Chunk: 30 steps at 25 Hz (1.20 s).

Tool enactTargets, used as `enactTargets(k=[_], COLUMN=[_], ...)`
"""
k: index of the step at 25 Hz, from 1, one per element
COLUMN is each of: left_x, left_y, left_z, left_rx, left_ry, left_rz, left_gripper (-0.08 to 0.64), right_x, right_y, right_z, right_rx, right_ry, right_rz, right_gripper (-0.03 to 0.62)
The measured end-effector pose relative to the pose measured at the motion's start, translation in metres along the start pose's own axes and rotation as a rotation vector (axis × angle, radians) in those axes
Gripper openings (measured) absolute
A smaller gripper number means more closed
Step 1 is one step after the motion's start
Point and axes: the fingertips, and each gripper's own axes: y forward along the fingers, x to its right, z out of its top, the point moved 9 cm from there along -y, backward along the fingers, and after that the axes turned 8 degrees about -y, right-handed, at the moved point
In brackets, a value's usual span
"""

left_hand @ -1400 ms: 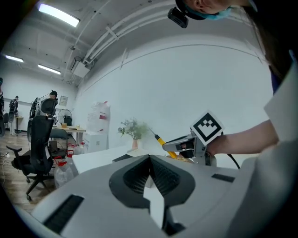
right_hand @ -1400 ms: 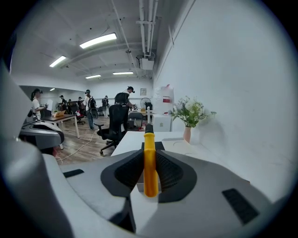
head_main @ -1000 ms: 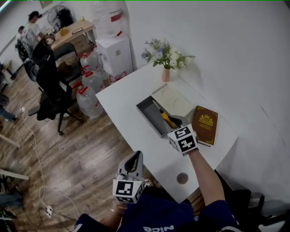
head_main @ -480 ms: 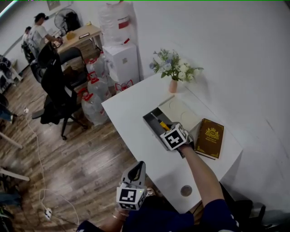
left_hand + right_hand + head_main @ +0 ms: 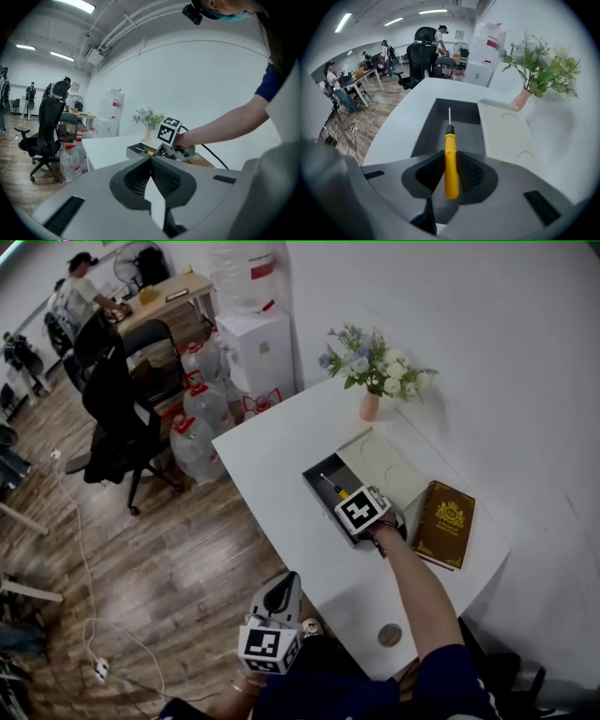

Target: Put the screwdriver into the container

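Note:
My right gripper (image 5: 451,174) is shut on the yellow handle of the screwdriver (image 5: 450,159). Its metal shaft points forward over the open grey container (image 5: 425,133). In the head view the right gripper (image 5: 366,512) hangs over the near end of the container (image 5: 317,482), and the screwdriver (image 5: 337,491) sticks out toward the container's far end. My left gripper (image 5: 273,610) is low, off the table's near edge, with its jaws shut and nothing between them. The left gripper (image 5: 151,176) looks toward the table from the side.
The container's cream lid (image 5: 384,470) lies beside it on the white table (image 5: 272,456). A brown book (image 5: 445,521) lies to the right, a vase of flowers (image 5: 371,371) stands at the back, and a round coaster (image 5: 390,635) is near the front edge. Water bottles and office chairs are on the floor to the left.
My right gripper has moved left with the screwdriver, from beside the book to over the container's near end. The left gripper has stayed low.

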Motion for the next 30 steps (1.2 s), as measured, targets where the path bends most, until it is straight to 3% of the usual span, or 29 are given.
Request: enactTargets(k=[8, 11, 18, 21, 26, 30], left_x=[0.005, 0.011, 0.02, 0.016, 0.009, 0.006], left_y=[0.011, 0.019, 0.028, 0.027, 0.024, 0.021], left_z=[-0.014, -0.014, -0.011, -0.014, -0.017, -0.017], left_rx=[-0.067, -0.082, -0.08, -0.09, -0.092, -0.08], left_ry=[-0.045, -0.019, -0.005, -0.002, 0.005, 0.008], left_rz=[-0.045, -0.093, -0.108, -0.085, -0.051, -0.033], left_gripper=[0.017, 0.017, 0.017, 0.017, 0.017, 0.017], right_x=[0.014, 0.016, 0.013, 0.011, 0.012, 0.012], right_y=[0.026, 0.03, 0.04, 0.045, 0.054, 0.057], right_z=[0.0, 0.005, 0.006, -0.001, -0.007, -0.005], right_rx=[-0.082, -0.099, -0.104, -0.116, -0.071, -0.066], right_ry=[0.036, 0.016, 0.071, 0.084, 0.19, 0.2], right_rz=[0.038, 0.052, 0.079, 0.086, 0.144, 0.145], right_gripper=[0.095, 0.096, 0.097, 0.097, 0.097, 0.097])
